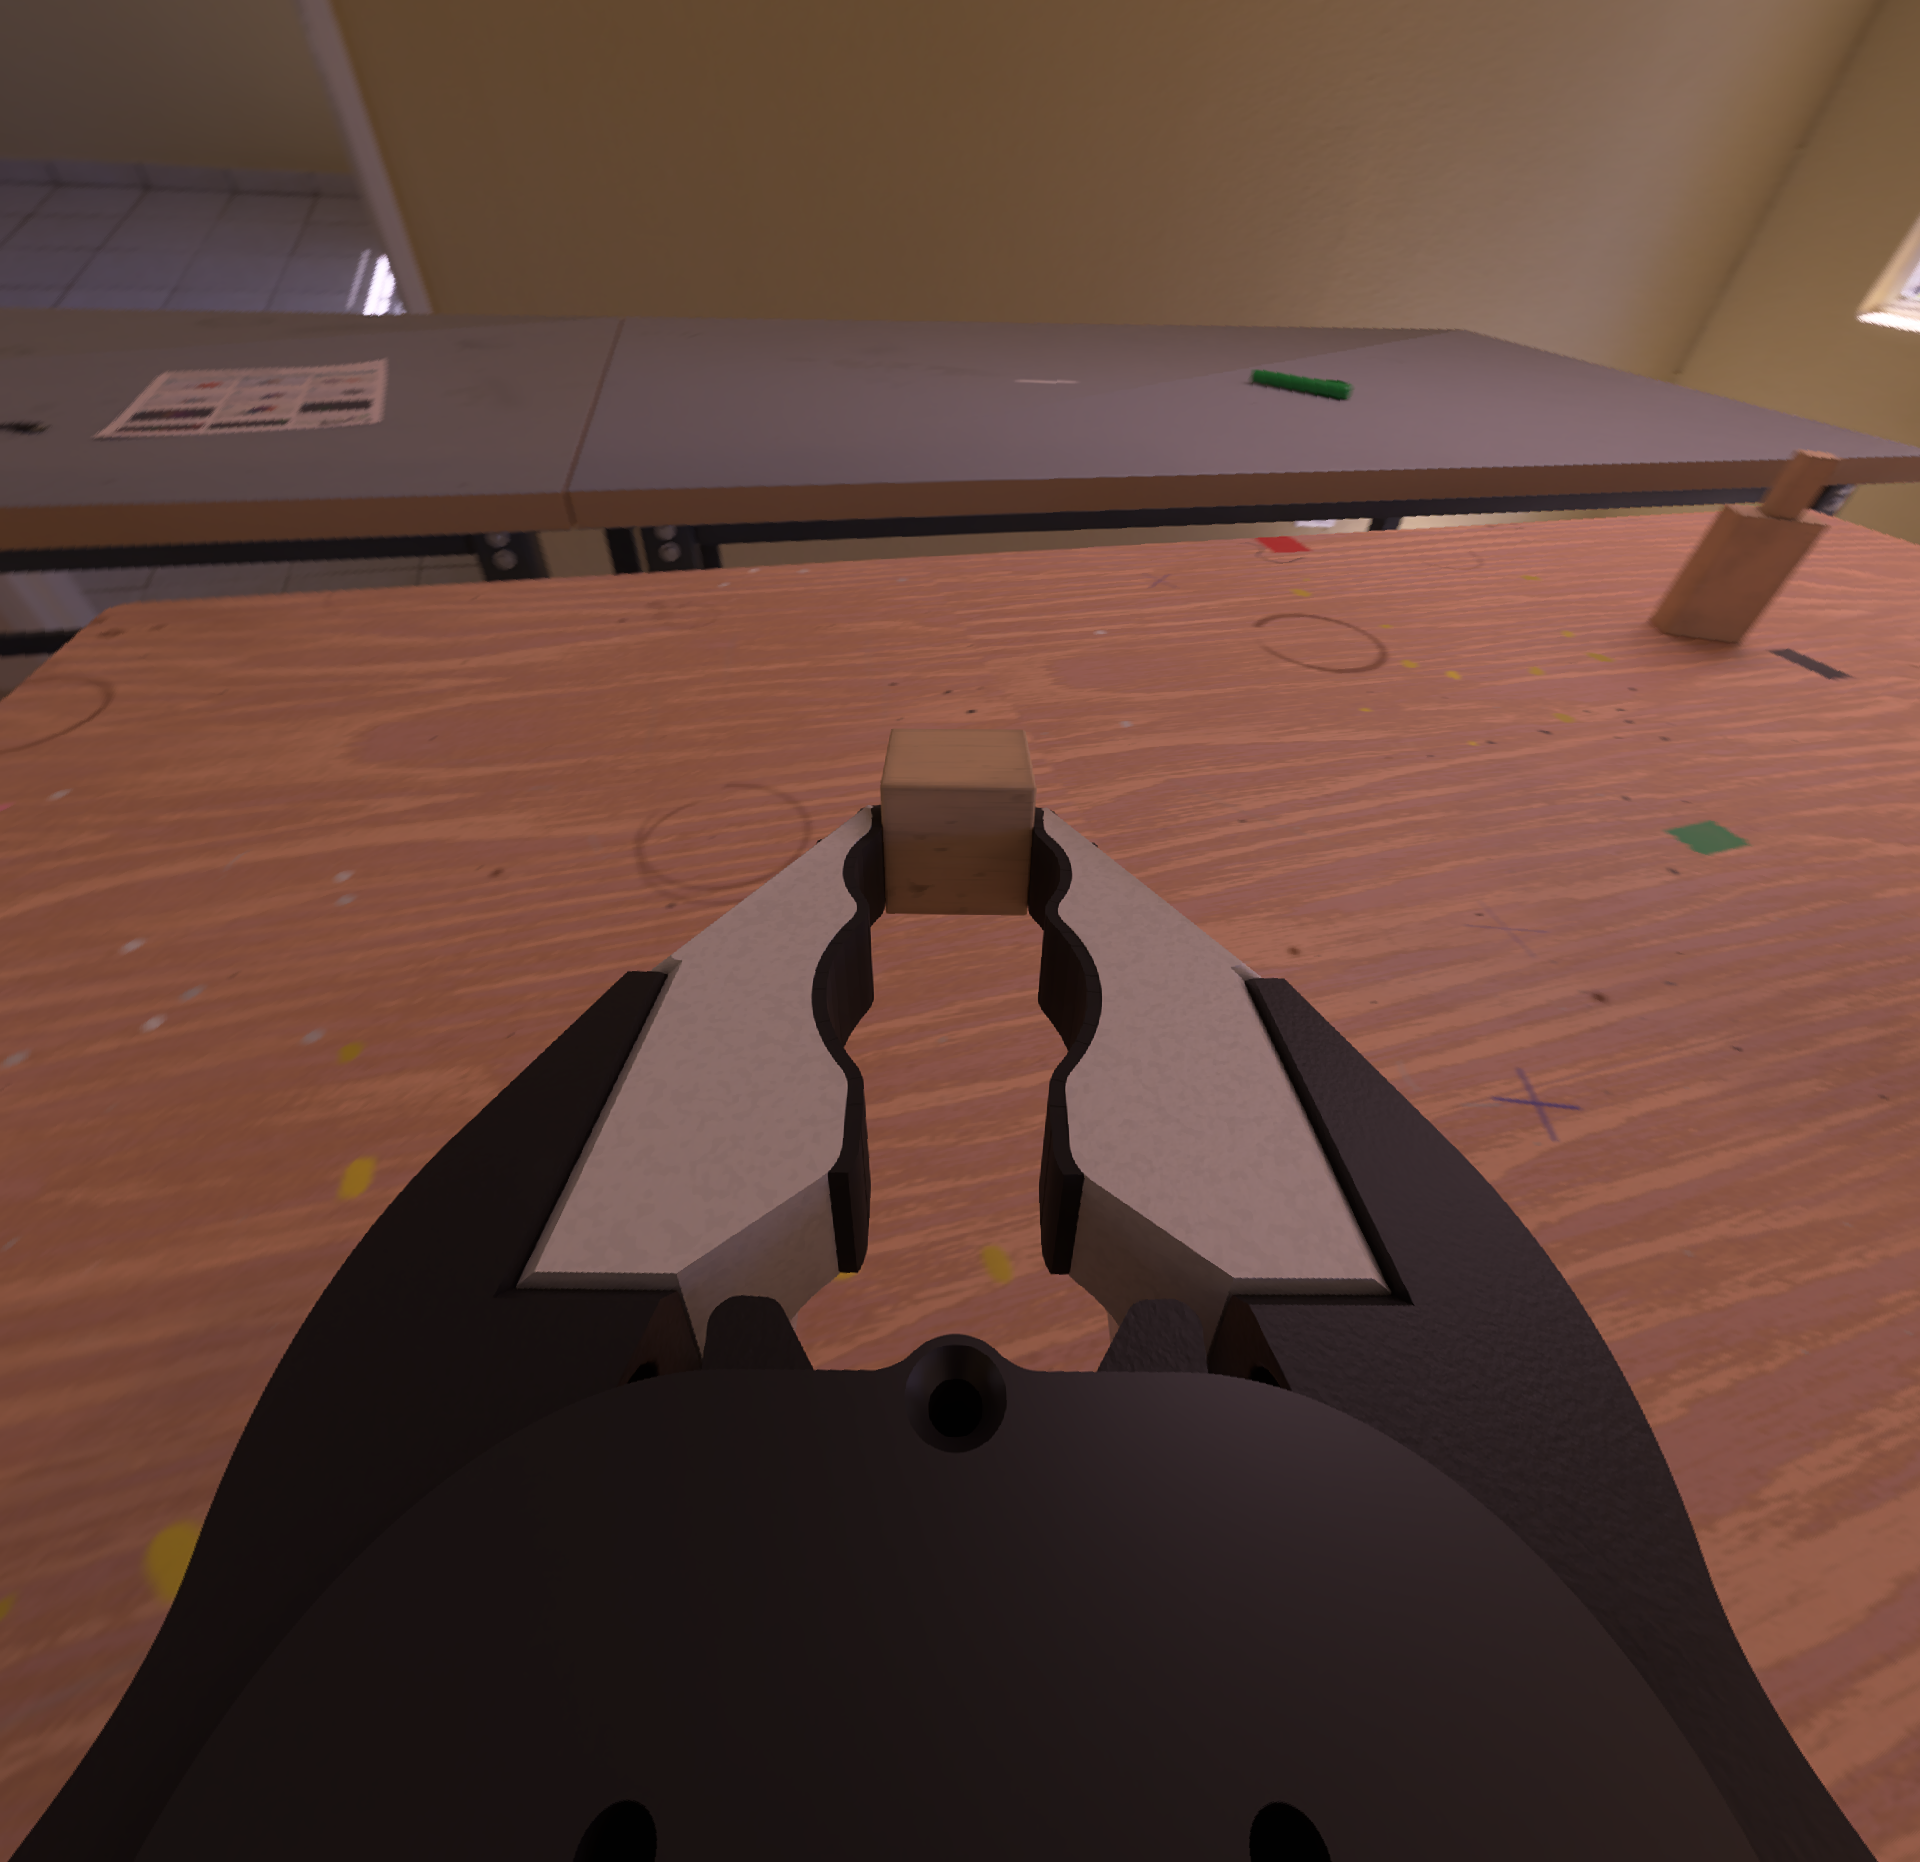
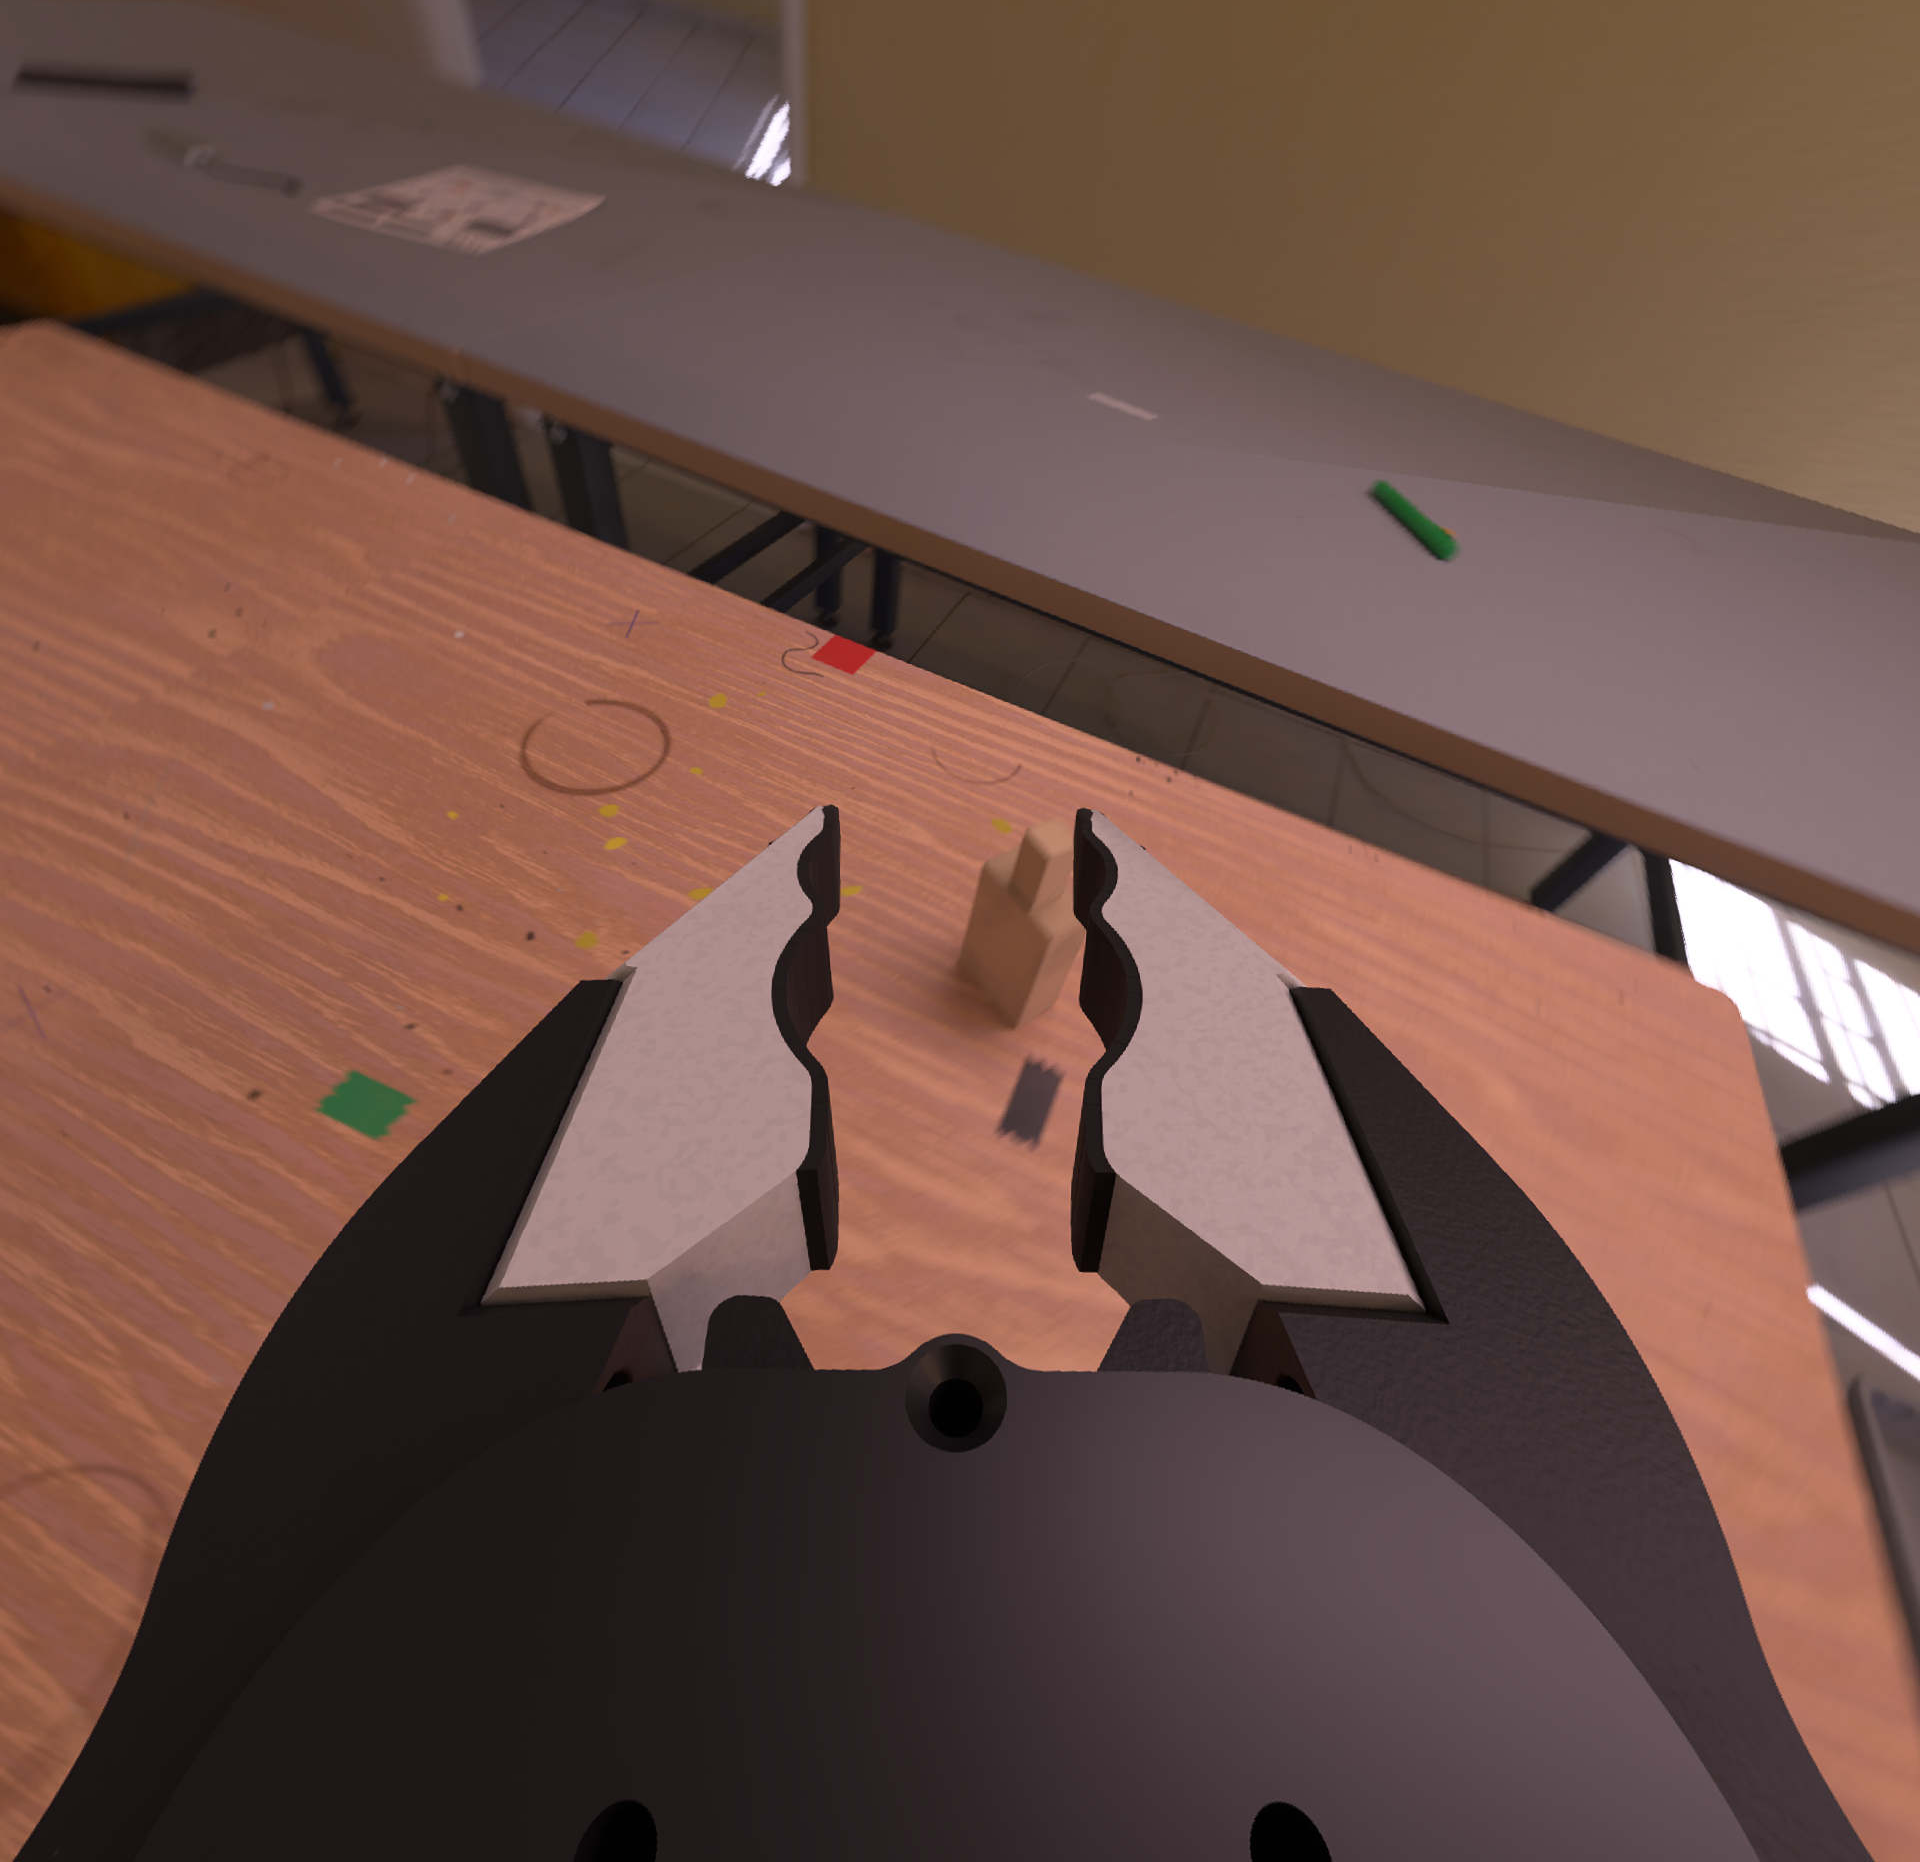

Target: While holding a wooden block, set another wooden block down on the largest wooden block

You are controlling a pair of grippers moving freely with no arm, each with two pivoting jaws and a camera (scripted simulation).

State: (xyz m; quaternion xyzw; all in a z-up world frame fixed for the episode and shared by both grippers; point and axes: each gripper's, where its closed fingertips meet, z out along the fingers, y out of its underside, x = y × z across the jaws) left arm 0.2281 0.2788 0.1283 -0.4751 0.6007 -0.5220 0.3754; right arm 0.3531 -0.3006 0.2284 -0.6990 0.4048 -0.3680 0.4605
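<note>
My left gripper (image 1: 956,848) is shut on a small light wooden cube (image 1: 956,820), held at the fingertips above the wooden table (image 1: 416,773). The largest wooden block (image 1: 1733,578) stands far right near the table's back edge, with a small wooden block (image 1: 1803,484) resting on its top. In the right wrist view the same large block (image 2: 1013,939) and the small block on it (image 2: 1039,867) show just beyond my right gripper (image 2: 956,825), close to its right finger. The right gripper is open and empty, apart from the blocks.
A grey table (image 1: 935,410) stands behind, with a green marker (image 1: 1301,384) and a printed sheet (image 1: 244,399) on it. Flat tape patches lie on the wooden table: green (image 2: 364,1104), red (image 2: 844,655), black (image 2: 1029,1095). The table's right edge (image 2: 1756,1085) is near the blocks.
</note>
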